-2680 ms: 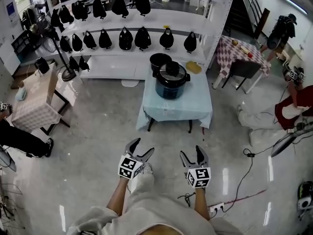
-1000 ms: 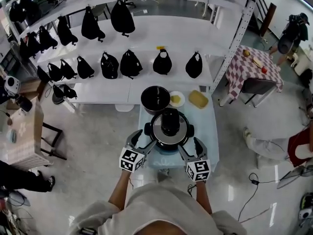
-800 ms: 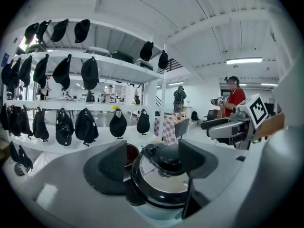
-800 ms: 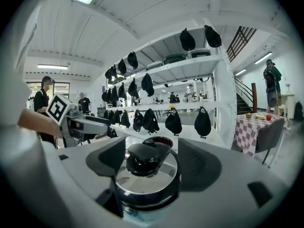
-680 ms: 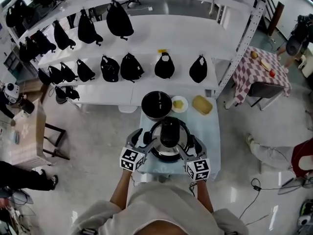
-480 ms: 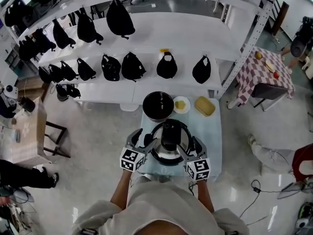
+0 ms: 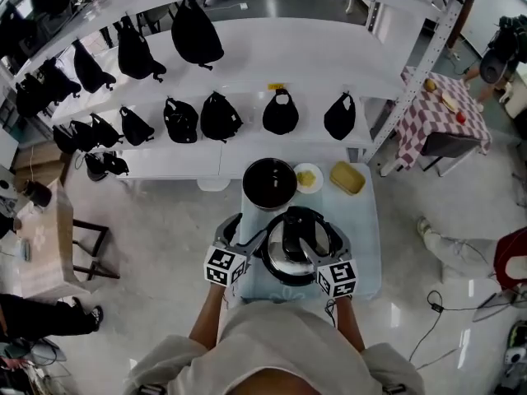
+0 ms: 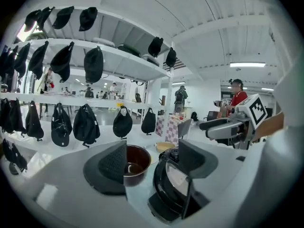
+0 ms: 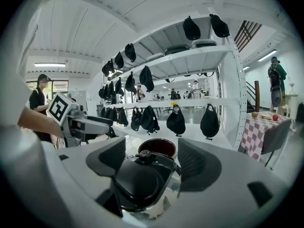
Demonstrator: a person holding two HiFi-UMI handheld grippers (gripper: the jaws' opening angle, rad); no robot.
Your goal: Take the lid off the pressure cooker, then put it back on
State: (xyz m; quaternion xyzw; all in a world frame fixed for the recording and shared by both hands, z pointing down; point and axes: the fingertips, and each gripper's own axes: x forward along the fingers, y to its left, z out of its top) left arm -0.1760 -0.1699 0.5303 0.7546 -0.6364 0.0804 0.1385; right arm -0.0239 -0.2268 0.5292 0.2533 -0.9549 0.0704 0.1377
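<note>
Fingers of our left gripper [image 7: 245,235] and right gripper [image 7: 331,250] stand released, flanking the pressure cooker [image 7: 290,263] on the desk [image 7: 366,237] at 9 and 3 o'clock. Its lid [image 9: 137,182] seems seated. We should grip evenly before twisting.

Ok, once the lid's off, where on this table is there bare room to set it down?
Bare cloth lies right of the pressure cooker, in front of the yellow dish. It looks narrow. The back row is crowded: dark pot, small plate, yellow dish.
</note>
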